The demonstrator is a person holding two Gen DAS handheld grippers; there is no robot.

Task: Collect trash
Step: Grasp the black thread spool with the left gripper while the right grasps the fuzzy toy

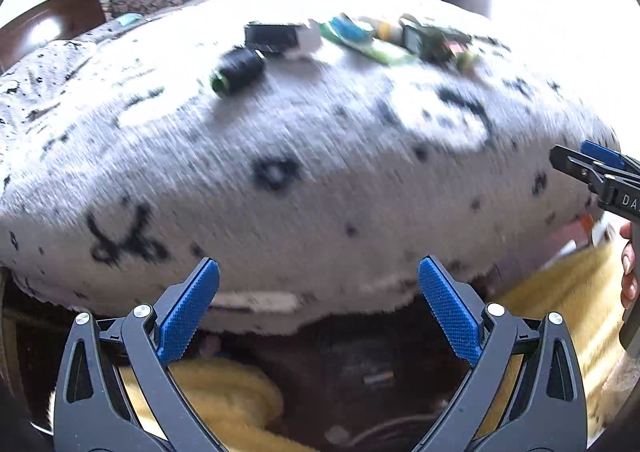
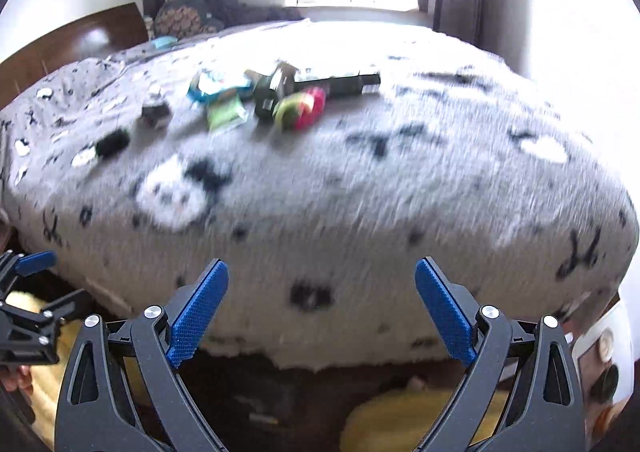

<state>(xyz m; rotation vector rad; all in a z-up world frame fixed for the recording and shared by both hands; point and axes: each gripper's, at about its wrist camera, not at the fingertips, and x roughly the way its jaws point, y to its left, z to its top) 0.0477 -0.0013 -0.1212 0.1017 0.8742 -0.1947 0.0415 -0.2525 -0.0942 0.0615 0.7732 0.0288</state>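
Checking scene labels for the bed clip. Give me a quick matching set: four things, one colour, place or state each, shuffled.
Things:
1. left gripper
2. round toy
3. dark can
4. blanket

Descriptions:
A. grey with black marks, covering the bed
B. red and green
C. lying on its side, left of the pile
D. open, nothing between the pads

Pairs: 1-D, 2-B, 3-C, 4-A
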